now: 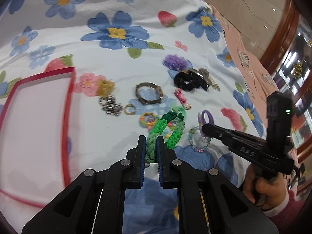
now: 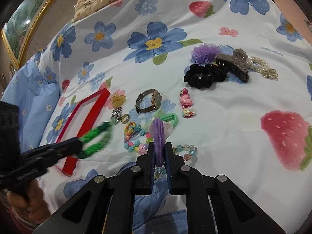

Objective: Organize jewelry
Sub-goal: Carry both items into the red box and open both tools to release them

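My left gripper (image 1: pixel 151 143) is shut on a green braided hair tie (image 1: pixel 165 128) and holds it above the bedspread; it also shows blurred in the right wrist view (image 2: pixel 93 136). My right gripper (image 2: pixel 160 150) is shut on a purple hair tie (image 2: pixel 159 136) with a pale shell charm, seen from the left wrist view too (image 1: pixel 206 117). A red-rimmed open box (image 1: pixel 37 120) lies to the left, also in the right wrist view (image 2: pixel 85 117). Loose pieces lie between: a watch (image 2: pixel 150 100), a gold ring (image 2: pixel 125 118), a bead bracelet (image 2: pixel 187 152), a pink clip (image 2: pixel 186 103).
A black scrunchie (image 2: pixel 204 76), a glittery claw clip (image 2: pixel 234 62), a purple flower tie (image 2: pixel 204 52) and a pearl band (image 2: pixel 263 66) lie at the far right. A flowered bedspread (image 2: pixel 234 117) covers the bed. A blue pillow (image 2: pixel 25 89) sits at the left.
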The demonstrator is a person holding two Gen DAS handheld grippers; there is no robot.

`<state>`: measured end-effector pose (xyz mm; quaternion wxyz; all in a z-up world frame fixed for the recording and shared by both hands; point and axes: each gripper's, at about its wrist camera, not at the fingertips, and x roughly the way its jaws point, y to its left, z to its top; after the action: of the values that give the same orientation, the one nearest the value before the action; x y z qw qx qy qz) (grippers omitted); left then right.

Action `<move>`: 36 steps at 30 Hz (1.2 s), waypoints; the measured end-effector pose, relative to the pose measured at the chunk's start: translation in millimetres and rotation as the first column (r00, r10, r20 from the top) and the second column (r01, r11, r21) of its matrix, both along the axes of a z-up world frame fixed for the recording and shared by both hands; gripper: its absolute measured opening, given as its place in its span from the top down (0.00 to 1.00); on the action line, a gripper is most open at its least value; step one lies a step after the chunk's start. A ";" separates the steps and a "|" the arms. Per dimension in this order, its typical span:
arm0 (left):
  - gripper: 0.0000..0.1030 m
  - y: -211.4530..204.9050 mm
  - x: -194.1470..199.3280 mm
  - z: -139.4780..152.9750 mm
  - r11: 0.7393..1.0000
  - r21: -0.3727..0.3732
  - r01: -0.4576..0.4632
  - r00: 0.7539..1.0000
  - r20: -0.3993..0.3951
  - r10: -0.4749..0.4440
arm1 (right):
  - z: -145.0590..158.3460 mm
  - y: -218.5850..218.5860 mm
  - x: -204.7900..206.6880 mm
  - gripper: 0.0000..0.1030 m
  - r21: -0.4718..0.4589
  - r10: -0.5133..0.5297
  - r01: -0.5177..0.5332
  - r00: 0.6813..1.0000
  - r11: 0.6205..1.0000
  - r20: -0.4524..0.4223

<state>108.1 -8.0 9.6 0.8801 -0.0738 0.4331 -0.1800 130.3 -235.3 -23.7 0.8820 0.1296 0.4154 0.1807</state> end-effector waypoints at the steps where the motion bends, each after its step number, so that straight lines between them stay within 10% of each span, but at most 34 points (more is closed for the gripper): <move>1: 0.91 4.5 -1.8 1.2 1.000 -0.002 -0.009 1.000 0.001 0.009 | -2.7 0.7 1.3 0.86 -0.004 -0.003 0.003 1.000 1.000 -0.006; 20: 0.91 87.5 -33.1 8.9 0.982 -0.020 -0.186 0.982 0.025 0.186 | 10.3 33.9 13.9 0.94 -0.047 0.045 -0.043 0.998 0.998 0.043; 36: 0.91 176.3 -29.9 3.2 0.919 -0.039 -0.393 0.919 0.013 0.394 | 35.0 162.7 17.7 0.95 -0.002 0.304 -0.305 0.949 0.952 0.090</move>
<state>78.1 168.2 12.8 0.9012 -0.1732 0.3972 -0.0080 148.0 -72.6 11.3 0.8604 0.0612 0.3897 0.3226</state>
